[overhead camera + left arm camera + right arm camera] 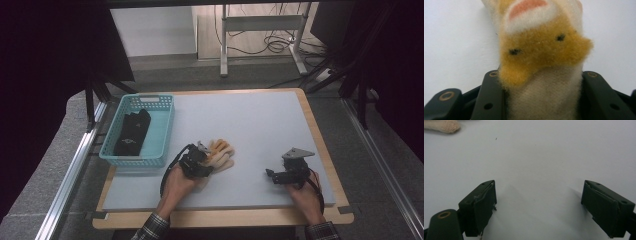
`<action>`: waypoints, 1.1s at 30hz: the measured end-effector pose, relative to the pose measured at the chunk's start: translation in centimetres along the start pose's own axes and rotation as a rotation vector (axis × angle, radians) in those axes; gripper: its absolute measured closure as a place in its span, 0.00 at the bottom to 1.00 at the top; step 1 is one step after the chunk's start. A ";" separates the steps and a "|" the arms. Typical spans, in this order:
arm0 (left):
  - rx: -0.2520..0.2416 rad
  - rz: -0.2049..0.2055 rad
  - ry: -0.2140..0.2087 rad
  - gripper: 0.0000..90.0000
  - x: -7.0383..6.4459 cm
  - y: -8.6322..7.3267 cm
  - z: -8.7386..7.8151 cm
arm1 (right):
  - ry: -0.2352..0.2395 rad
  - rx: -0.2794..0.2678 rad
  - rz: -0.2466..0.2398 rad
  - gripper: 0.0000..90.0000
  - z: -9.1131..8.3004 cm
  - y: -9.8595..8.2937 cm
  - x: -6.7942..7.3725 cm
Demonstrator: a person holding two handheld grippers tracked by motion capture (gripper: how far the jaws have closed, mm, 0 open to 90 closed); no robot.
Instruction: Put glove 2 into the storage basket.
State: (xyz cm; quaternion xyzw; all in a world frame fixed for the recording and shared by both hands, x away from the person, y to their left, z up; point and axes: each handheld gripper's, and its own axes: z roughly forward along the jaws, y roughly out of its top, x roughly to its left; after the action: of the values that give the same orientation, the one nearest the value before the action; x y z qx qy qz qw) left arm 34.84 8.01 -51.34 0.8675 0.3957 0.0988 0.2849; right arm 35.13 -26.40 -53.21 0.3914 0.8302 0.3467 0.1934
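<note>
A fuzzy cream and orange glove lies on the grey mat, left of centre. My left gripper is at the glove's near end. In the left gripper view the glove's cream cuff fills the gap between both jaws, with the orange pile just beyond, so my left gripper is shut on it. My right gripper rests low over the mat at the right. Its jaws stand wide apart with only bare mat between them. A cream glove fingertip shows at the top left of the right gripper view.
A teal plastic basket stands at the mat's left edge with a black glove lying inside. The mat sits on a wooden board whose edge runs along the right. Table legs and cables stand on the floor beyond.
</note>
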 end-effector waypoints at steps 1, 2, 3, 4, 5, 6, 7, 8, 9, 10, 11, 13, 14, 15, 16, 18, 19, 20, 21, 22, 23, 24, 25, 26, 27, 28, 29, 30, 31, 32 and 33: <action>-0.003 -0.006 0.001 0.64 0.0 0.1 0.0 | 0.000 0.000 0.000 0.14 0.0 0.0 0.0; -0.001 -0.006 0.000 0.64 0.1 0.2 -0.1 | 0.000 0.000 0.000 0.14 0.0 0.0 0.0; -0.005 -0.010 0.000 0.64 0.2 0.3 -0.2 | 0.000 0.000 0.000 0.14 0.0 0.0 0.0; -0.007 -0.009 0.001 0.64 0.3 0.4 -0.3 | 0.000 0.000 0.000 0.14 0.0 0.0 0.0; -0.012 -0.015 0.000 0.64 0.4 0.5 -0.5 | 0.000 0.000 0.000 0.14 0.0 0.0 0.0; -0.014 -0.018 -0.002 0.64 0.5 0.6 -0.6 | 0.000 0.000 0.000 0.14 0.0 0.0 0.0; -0.020 -0.021 -0.002 0.64 0.6 0.7 -0.8 | 0.000 0.000 0.000 0.14 0.0 0.0 0.0; -0.027 -0.025 -0.002 0.64 0.7 0.9 -1.0 | 0.000 0.000 0.000 0.14 0.0 0.0 0.0; -0.032 -0.024 0.000 0.64 0.8 1.0 -1.2 | 0.000 0.000 0.000 0.14 0.0 0.0 0.0; -0.036 -0.025 0.003 0.64 1.0 1.1 -1.5 | 0.000 0.000 0.000 0.14 0.0 0.0 0.0; -0.039 -0.026 0.008 0.64 1.1 1.2 -1.8 | 0.000 0.000 0.000 0.14 0.0 0.0 0.0; -0.047 -0.028 0.017 0.64 1.5 1.5 -2.3 | 0.000 0.000 0.001 0.14 0.0 0.0 0.0; -0.054 -0.034 0.022 0.64 1.6 1.7 -2.7 | 0.000 0.000 0.001 0.14 0.0 0.0 0.0; -0.062 -0.038 0.035 0.64 2.1 2.0 -3.4 | 0.000 0.000 0.001 0.14 0.0 0.0 0.0; -0.062 -0.038 0.035 0.64 2.1 2.0 -3.4 | 0.000 0.000 0.001 0.14 0.0 0.0 0.0; -0.072 -0.049 0.046 0.64 2.5 2.3 -4.0 | 0.000 0.001 -0.001 0.14 0.0 0.0 0.0; -0.078 -0.056 0.053 0.64 2.8 2.5 -4.4 | 0.000 0.000 -0.001 0.14 0.0 0.0 0.0; -0.080 -0.059 0.058 0.64 3.1 2.6 -4.7 | 0.000 0.000 0.000 0.14 0.0 0.0 0.0; -0.084 -0.065 0.068 0.64 3.4 2.7 -5.0 | 0.000 0.000 0.000 0.14 0.0 0.0 0.0; -0.088 -0.077 0.078 0.64 3.8 3.0 -5.5 | 0.000 0.000 0.001 0.14 0.0 0.0 0.0; -0.090 -0.083 0.084 0.64 4.1 3.1 -5.8 | 0.000 0.000 0.001 0.14 0.0 0.0 0.0; -0.091 -0.090 0.093 0.64 4.5 3.2 -6.1 | 0.000 0.000 0.001 0.14 0.0 0.0 0.0; -0.092 -0.095 0.099 0.64 4.9 3.3 -6.4 | 0.000 0.000 0.000 0.14 0.0 0.0 0.0; -0.092 -0.104 0.109 0.64 5.4 3.4 -6.9 | 0.000 0.000 0.000 0.14 0.0 0.0 0.0; -0.094 -0.111 0.119 0.64 5.9 3.5 -7.3 | 0.000 0.000 0.000 0.14 0.0 0.0 0.0; -0.097 -0.119 0.130 0.64 6.5 3.6 -7.7 | 0.001 0.000 0.000 0.14 0.0 0.0 0.0; -0.100 -0.132 0.140 0.64 7.0 3.6 -8.1 | 0.000 0.000 0.000 0.14 0.0 0.0 0.0; -0.101 -0.146 0.147 0.64 7.5 3.6 -8.4 | 0.001 0.000 0.000 0.14 0.0 0.0 0.0; -0.103 -0.156 0.154 0.64 7.9 3.6 -8.7 | 0.001 0.000 0.000 0.14 0.0 0.0 0.0; -0.103 -0.171 0.167 0.64 8.6 3.5 -9.1 | 0.001 0.000 0.000 0.14 0.0 0.0 0.0; -0.107 -0.186 0.175 0.63 9.1 3.4 -9.4 | 0.001 0.000 0.000 0.14 0.0 0.0 0.0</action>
State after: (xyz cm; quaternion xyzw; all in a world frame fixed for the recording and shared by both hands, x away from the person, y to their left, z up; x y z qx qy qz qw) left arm 39.41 16.89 -42.20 0.7988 0.4918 0.1682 0.3029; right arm 35.13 -26.42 -53.21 0.3911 0.8303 0.3470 0.1930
